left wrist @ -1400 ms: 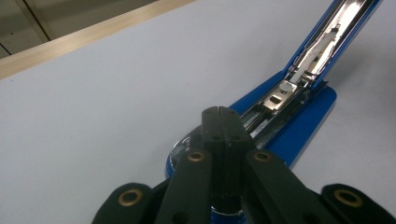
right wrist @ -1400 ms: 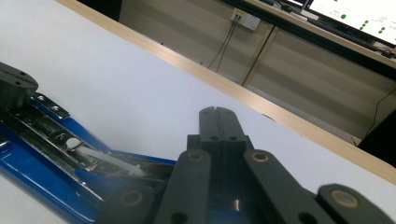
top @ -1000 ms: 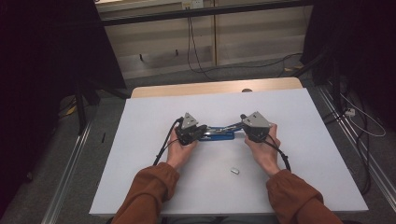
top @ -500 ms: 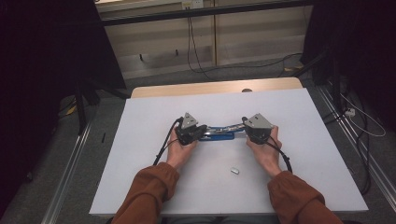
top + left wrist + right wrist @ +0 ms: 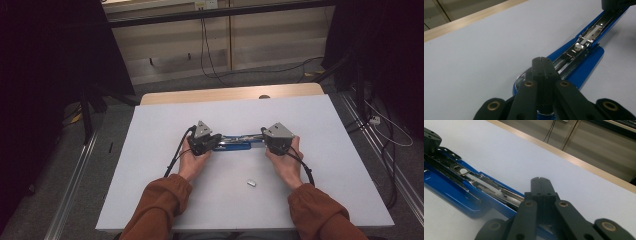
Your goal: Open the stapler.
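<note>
change: none, both hands kept still | stapler lay opened flat at the table centre | left gripper and right gripper closed tight, each pressing one end | staple strip not yet loaded

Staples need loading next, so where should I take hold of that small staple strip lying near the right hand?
Grip the staple strip across its short width, coming straight down from above: it lies flat on the table, apart from the blue stapler, with bare surface all around. It looks thin, so the jaws must nearly touch the table.
</note>
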